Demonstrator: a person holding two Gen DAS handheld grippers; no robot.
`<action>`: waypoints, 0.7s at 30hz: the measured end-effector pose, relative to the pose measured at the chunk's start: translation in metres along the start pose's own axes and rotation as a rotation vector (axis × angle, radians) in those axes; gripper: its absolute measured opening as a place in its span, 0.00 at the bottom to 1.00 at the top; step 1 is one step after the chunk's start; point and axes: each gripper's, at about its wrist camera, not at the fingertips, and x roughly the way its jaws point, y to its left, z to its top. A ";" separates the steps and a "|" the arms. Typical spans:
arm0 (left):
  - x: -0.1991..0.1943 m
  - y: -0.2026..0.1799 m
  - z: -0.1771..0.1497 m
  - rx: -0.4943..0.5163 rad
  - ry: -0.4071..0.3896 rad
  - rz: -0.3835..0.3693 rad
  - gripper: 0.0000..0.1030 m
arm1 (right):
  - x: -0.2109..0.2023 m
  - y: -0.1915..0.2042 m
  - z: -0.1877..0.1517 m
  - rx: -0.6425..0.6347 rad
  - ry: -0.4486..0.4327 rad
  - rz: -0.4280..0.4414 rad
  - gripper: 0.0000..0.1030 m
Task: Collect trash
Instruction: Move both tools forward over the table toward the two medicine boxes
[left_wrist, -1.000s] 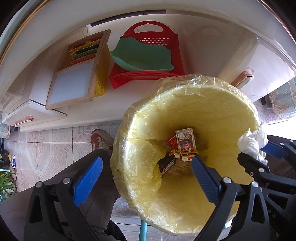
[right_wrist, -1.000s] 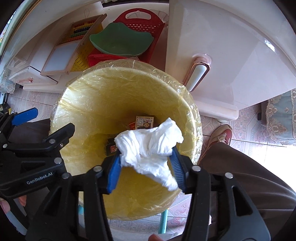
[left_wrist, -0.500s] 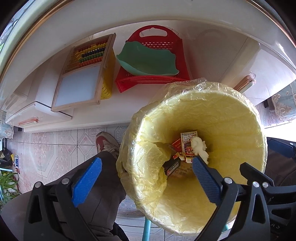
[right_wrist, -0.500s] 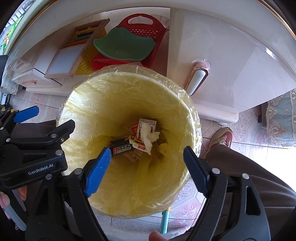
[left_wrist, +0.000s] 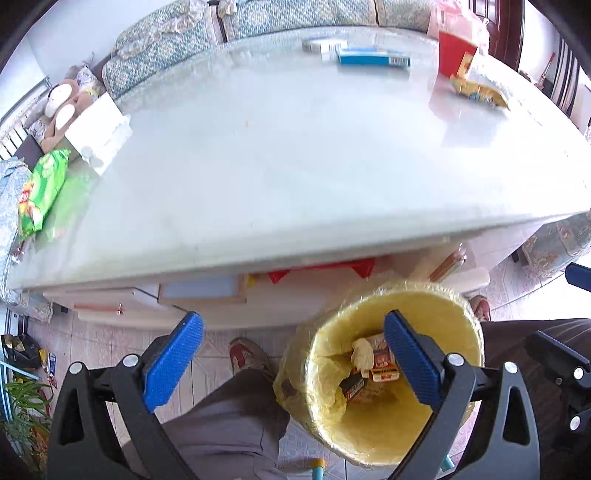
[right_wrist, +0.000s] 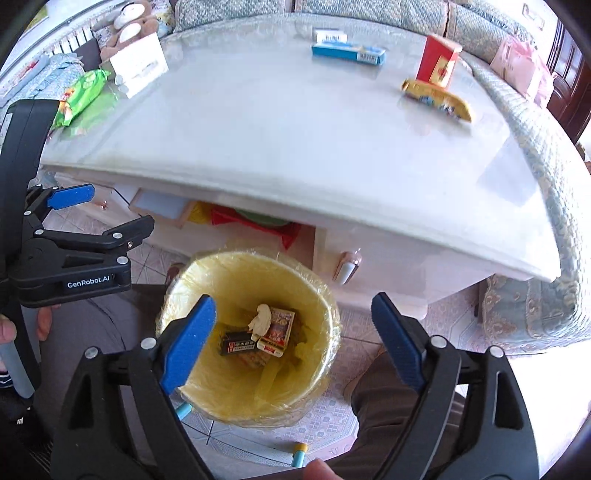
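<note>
A bin with a yellow liner (right_wrist: 317, 291) (left_wrist: 465, 310) stands on the floor between the person's legs, below the table edge. At its bottom lie a crumpled white tissue (right_wrist: 260, 317) (left_wrist: 362, 352), a printed card box (right_wrist: 279, 328) and a dark box (right_wrist: 238, 345). My right gripper (right_wrist: 293, 341) hangs above the bin, its jaws still opening, nothing between them. My left gripper (left_wrist: 291, 365) is open and empty, left of the bin. On the table lie a yellow wrapper (right_wrist: 437, 99) (left_wrist: 478, 92), a green snack bag (right_wrist: 81, 96) (left_wrist: 40, 192) and blue-white boxes (right_wrist: 347, 51).
The white table (right_wrist: 295, 140) fills the upper view, with a red box (right_wrist: 439, 64) and a white box (right_wrist: 136, 68) standing on it. A sofa (right_wrist: 369, 11) runs behind. Red basket (right_wrist: 255, 219) and a board sit on the shelf underneath. Tiled floor around the bin.
The right gripper's jaws opened and the white tissue dropped into the bin. Both grippers rose and tilted up, bringing the tabletop into view.
</note>
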 end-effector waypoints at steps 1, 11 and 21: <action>-0.008 0.001 0.010 0.006 -0.022 -0.006 0.93 | -0.009 -0.005 0.006 -0.001 -0.019 -0.005 0.82; -0.037 -0.018 0.141 0.233 -0.193 -0.007 0.93 | -0.046 -0.063 0.063 -0.034 -0.133 -0.112 0.83; 0.012 -0.013 0.252 0.317 -0.160 0.024 0.93 | -0.037 -0.103 0.125 -0.040 -0.142 -0.131 0.83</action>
